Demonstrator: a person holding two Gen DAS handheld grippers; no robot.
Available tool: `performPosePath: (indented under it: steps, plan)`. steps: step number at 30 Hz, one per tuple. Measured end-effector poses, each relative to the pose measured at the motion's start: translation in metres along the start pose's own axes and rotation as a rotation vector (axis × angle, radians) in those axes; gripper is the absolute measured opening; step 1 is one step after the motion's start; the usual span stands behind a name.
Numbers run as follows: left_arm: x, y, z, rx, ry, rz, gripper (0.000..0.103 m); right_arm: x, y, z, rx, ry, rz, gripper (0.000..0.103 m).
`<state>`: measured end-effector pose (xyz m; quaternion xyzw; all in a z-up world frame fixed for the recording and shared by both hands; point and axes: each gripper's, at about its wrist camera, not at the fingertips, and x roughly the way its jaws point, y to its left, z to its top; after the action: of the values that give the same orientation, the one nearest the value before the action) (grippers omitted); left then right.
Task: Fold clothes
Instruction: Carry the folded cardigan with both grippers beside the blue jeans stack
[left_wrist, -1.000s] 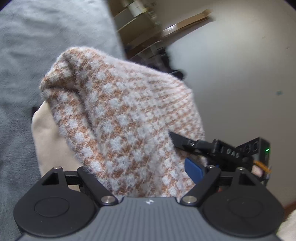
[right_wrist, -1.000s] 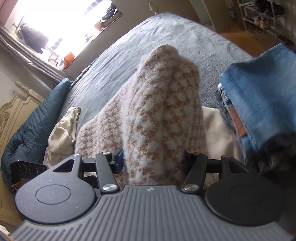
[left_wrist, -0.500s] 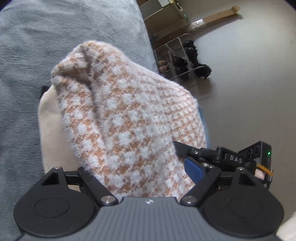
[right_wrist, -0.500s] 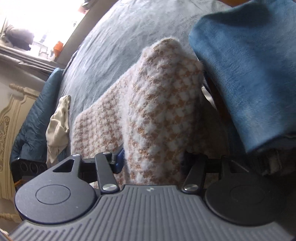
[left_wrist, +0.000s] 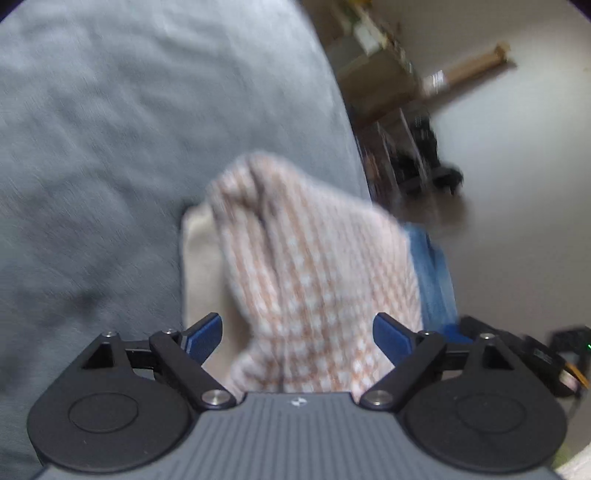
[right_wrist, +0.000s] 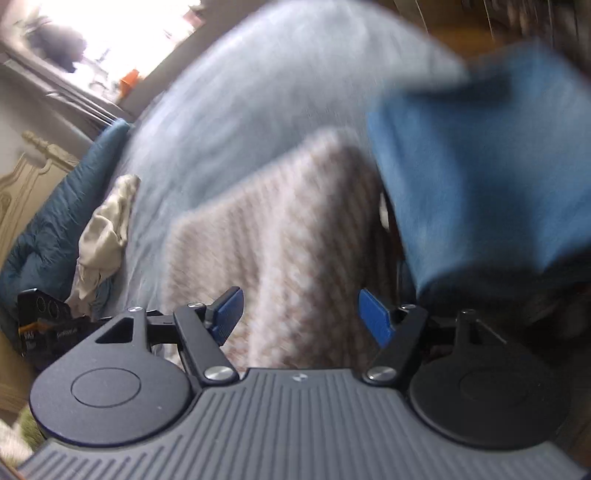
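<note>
My left gripper (left_wrist: 297, 338) has just spread off the checked sweater (left_wrist: 314, 280), which lies folded on the cream garment (left_wrist: 201, 266) on the grey bed (left_wrist: 110, 147). My right gripper (right_wrist: 297, 317) has likewise just opened, its pads clear of the knit beside the folded jeans (right_wrist: 480, 184). I judge this fold finished; next I must back both away without snagging it.

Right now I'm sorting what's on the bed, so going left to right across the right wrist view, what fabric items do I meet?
Dark teal quilt → crumpled cream garment → checked fuzzy sweater → folded blue jeans.
</note>
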<state>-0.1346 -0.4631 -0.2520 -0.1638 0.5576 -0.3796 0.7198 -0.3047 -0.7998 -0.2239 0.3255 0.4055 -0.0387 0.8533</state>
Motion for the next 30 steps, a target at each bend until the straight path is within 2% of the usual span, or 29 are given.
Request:
performPosePath:
  steps: [2, 4, 5, 7, 8, 9, 10, 12, 13, 14, 16, 20, 22, 24, 27, 29, 30]
  plan:
    - [-0.011, -0.011, 0.010, 0.045, -0.087, 0.017, 0.089, -0.020, 0.019, 0.006, -0.101, -0.101, 0.004, 0.067]
    - [-0.015, -0.026, 0.020, 0.111, -0.164, 0.009, 0.087, -0.022, 0.039, 0.009, -0.206, -0.168, 0.025, 0.060]
    - [-0.009, -0.036, 0.024, 0.144, -0.183, 0.001, 0.084, -0.018, 0.048, 0.007, -0.252, -0.180, 0.031, 0.049]
    - [0.007, -0.054, 0.030, 0.207, -0.220, -0.020, 0.080, -0.007, 0.054, -0.002, -0.322, -0.145, 0.022, 0.035]
    - [0.020, -0.061, 0.030, 0.233, -0.214, -0.024, 0.076, 0.000, 0.056, -0.009, -0.340, -0.122, 0.019, 0.026]
    - [0.033, -0.067, 0.030, 0.258, -0.206, -0.028, 0.074, 0.005, 0.051, -0.017, -0.354, -0.091, 0.014, 0.021]
    - [0.046, -0.073, 0.030, 0.283, -0.197, -0.032, 0.071, 0.010, 0.047, -0.026, -0.368, -0.060, 0.008, 0.020]
    - [0.075, -0.071, 0.022, 0.323, -0.151, 0.008, 0.069, 0.032, 0.037, -0.049, -0.401, 0.001, -0.054, 0.016]
    - [0.087, -0.069, 0.019, 0.330, -0.122, 0.017, 0.059, 0.044, 0.031, -0.062, -0.418, 0.023, -0.082, 0.015]
    - [0.098, -0.067, 0.016, 0.337, -0.093, 0.025, 0.059, 0.056, 0.026, -0.074, -0.436, 0.044, -0.109, 0.015]
    - [0.099, -0.070, 0.011, 0.392, -0.104, 0.043, 0.059, 0.065, 0.023, -0.087, -0.488, 0.032, -0.149, 0.014]
    - [0.089, -0.085, 0.020, 0.420, -0.110, 0.056, 0.064, 0.052, 0.029, -0.061, -0.433, 0.032, -0.116, 0.014]
    - [0.084, -0.092, 0.023, 0.449, -0.144, 0.049, 0.069, 0.038, 0.037, -0.036, -0.417, -0.070, -0.086, 0.014]
    - [0.092, -0.094, 0.027, 0.472, -0.143, 0.084, 0.069, 0.031, 0.042, -0.009, -0.414, -0.183, -0.090, 0.015]
    - [0.113, -0.086, 0.031, 0.449, -0.112, 0.120, 0.064, 0.057, 0.038, 0.028, -0.409, -0.265, -0.139, 0.015]
    - [0.119, -0.085, 0.029, 0.481, -0.120, 0.140, 0.064, 0.091, 0.028, 0.044, -0.413, -0.248, -0.223, 0.015]
    - [0.120, -0.085, 0.026, 0.505, -0.122, 0.139, 0.063, 0.112, 0.015, 0.049, -0.369, -0.193, -0.250, 0.012]
